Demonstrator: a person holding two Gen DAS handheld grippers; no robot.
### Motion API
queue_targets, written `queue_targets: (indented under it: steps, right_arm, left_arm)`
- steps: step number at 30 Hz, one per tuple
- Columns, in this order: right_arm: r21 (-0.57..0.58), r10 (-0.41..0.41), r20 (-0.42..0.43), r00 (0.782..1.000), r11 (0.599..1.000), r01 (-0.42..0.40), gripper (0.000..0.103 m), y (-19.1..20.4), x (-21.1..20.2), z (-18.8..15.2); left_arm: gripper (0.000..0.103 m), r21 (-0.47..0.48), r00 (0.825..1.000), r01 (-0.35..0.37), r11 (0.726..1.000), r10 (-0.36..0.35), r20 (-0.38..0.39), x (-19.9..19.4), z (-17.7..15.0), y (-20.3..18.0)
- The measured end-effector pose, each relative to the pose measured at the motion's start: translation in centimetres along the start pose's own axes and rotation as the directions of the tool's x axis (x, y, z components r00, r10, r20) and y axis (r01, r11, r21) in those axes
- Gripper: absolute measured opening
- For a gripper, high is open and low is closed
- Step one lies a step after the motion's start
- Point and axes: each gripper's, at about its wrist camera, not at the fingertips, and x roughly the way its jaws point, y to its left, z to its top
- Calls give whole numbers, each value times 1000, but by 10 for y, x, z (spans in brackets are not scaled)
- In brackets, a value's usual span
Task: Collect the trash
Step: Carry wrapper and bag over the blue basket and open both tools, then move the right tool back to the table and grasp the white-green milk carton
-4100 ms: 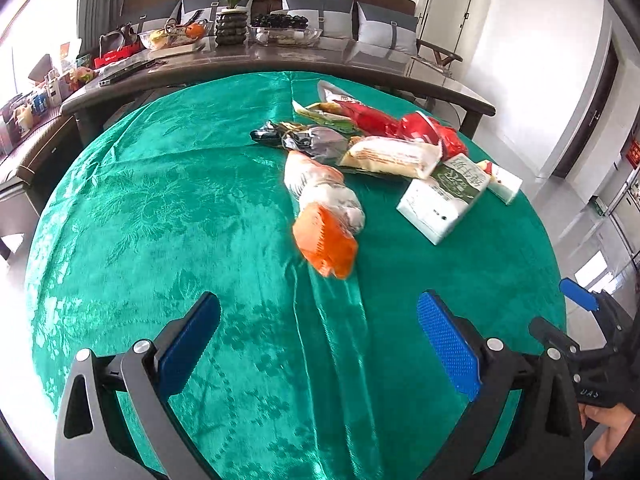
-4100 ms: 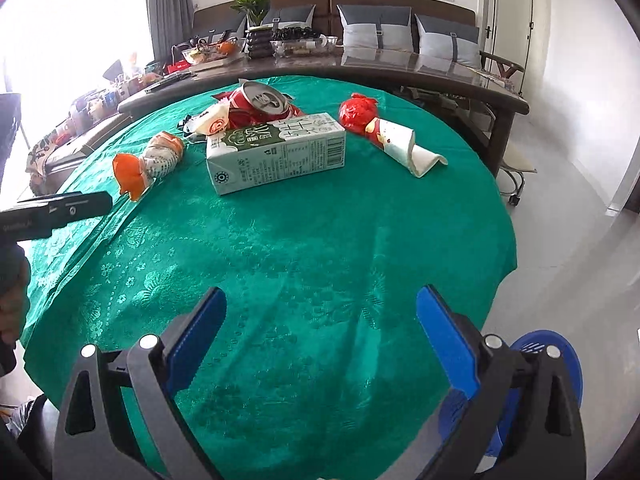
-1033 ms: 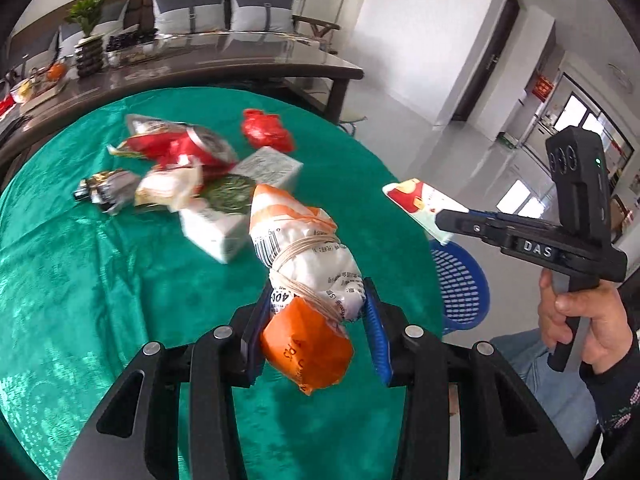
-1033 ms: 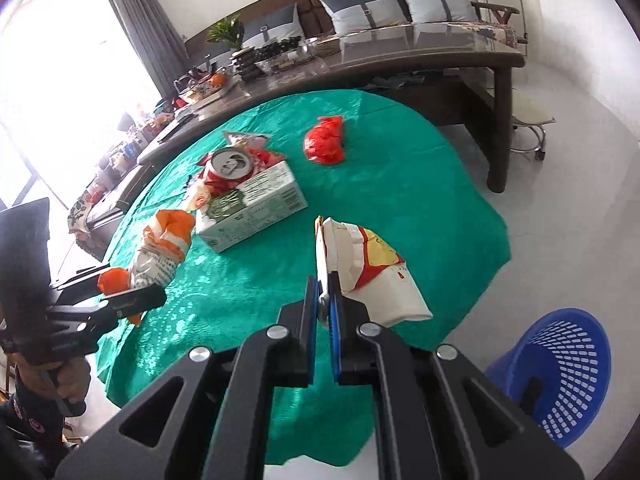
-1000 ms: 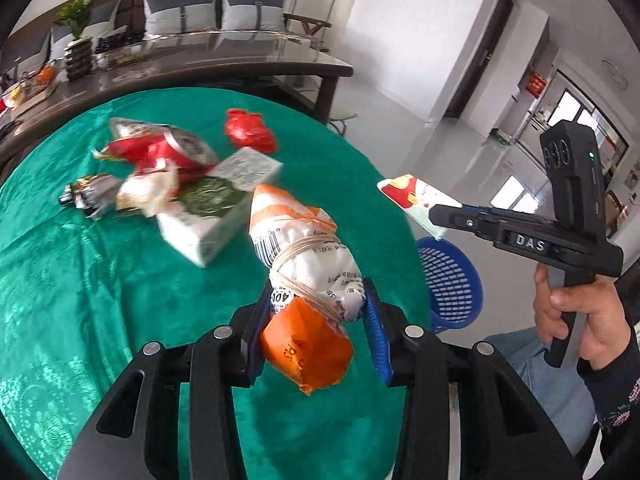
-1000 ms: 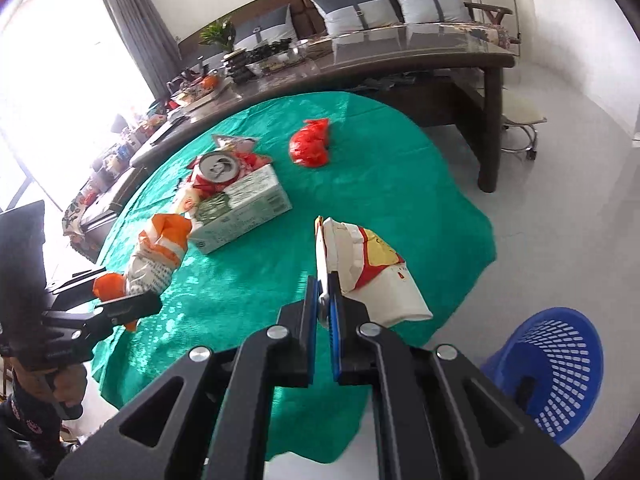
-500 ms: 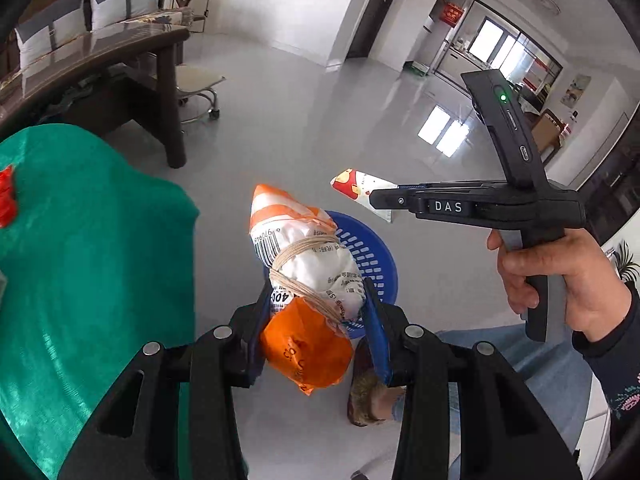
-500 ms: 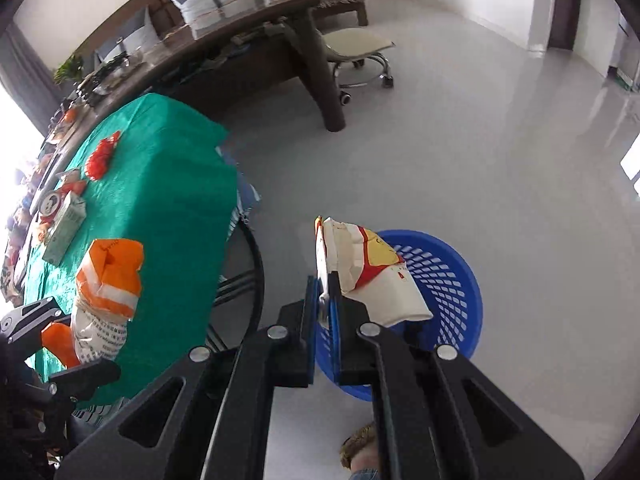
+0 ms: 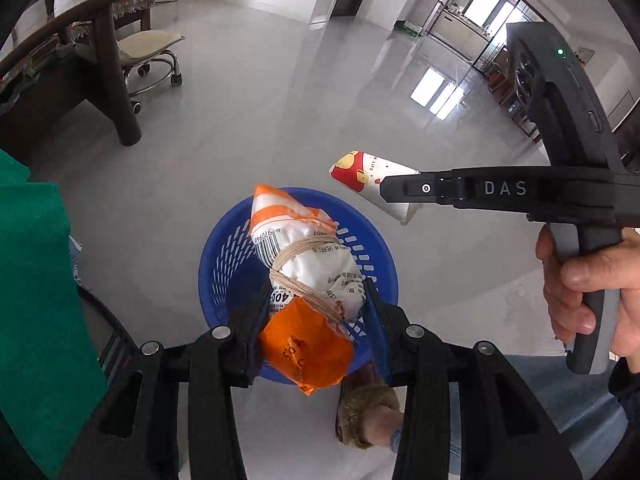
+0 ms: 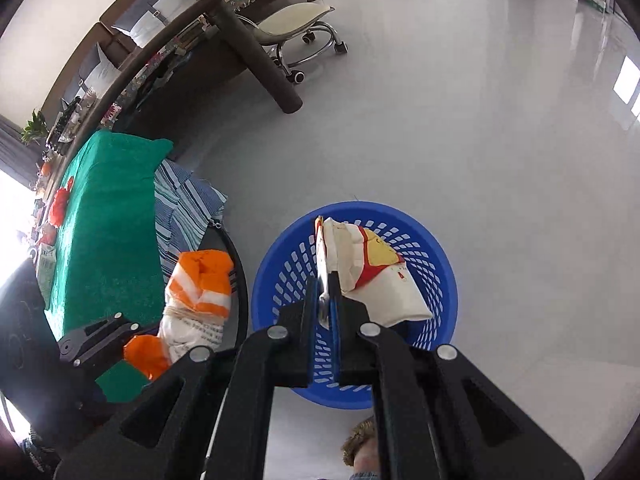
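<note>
Both wrist cameras look steeply down, sharing the blue basket (image 9: 224, 256).

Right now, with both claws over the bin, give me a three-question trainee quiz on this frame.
1. True or false: the left claw holds the orange and white bag.
2. What does the right claw pinch: A a can, B a flattened paper cup, C a carton?
3. What colour is the basket on the floor?

Key: 1 true. 2 B. 3 blue.
</note>
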Motion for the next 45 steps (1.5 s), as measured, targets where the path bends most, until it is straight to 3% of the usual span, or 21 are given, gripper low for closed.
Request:
queue_targets:
  steps: [4,6,7,8,13,15,16,17,20,23,28,31,34,38,45]
  right_arm:
    - [12,6,11,1000,1000,-6,9,-5,4,5]
    - [28,4,19,1000,1000,-5,26,-9,3,6]
    - [41,8,30,1000,999,-9,51,-10,0,6]
    - [51,9,47,999,999,-11,58,-11,-4,7]
    - [28,-18,124,992,1000,15,59,-5,-26,9]
    - [-3,-77,171,982,997,79,70,5,-36,9]
    - [-19,-117,201,973,992,123,84,10,-41,10]
    - [-35,-147,229,962,987,159,89,17,-45,10]
    - [-85,-205,313,927,966,243,89,37,-60,8]
    - [-104,-214,384,898,956,273,89,55,-71,5]
    - [-140,-183,462,868,951,275,90,95,-79,-10]
    - [-196,-157,487,859,939,283,90,131,-72,-22]
    - [-269,-113,486,866,924,272,90,172,-61,-45]
    - [-388,-1,464,886,899,204,90,237,-46,-83]
    - [-566,129,368,921,816,112,90,340,-14,-138]
  left_arm:
    - [43,23,1000,-18,1000,18,-10,13,3,-3]
    - [57,33,1000,-31,999,31,3,18,6,-5]
    - [77,32,999,-45,998,45,15,19,8,-5]
    - [88,29,998,-61,998,60,35,17,9,-6]
    - [96,18,986,-132,991,129,106,-5,1,-7]
    - [97,27,974,-172,985,166,156,-23,-8,-7]
    - [98,28,968,-183,983,175,179,-33,-13,-8]
    - [98,26,963,-191,981,183,197,-43,-18,-8]
    - [98,7,955,-197,980,190,229,-73,-36,-4]
    - [98,5,950,-208,978,201,239,-106,-61,-2]
    - [98,38,933,-270,962,251,257,-158,-105,11]
    - [98,9,918,-305,952,292,268,-189,-133,29]
    - [98,-54,906,-324,945,326,271,-223,-157,57]
    - [98,-169,873,-372,913,406,269,-266,-198,102]
    - [98,-395,803,-458,797,561,200,-327,-250,203]
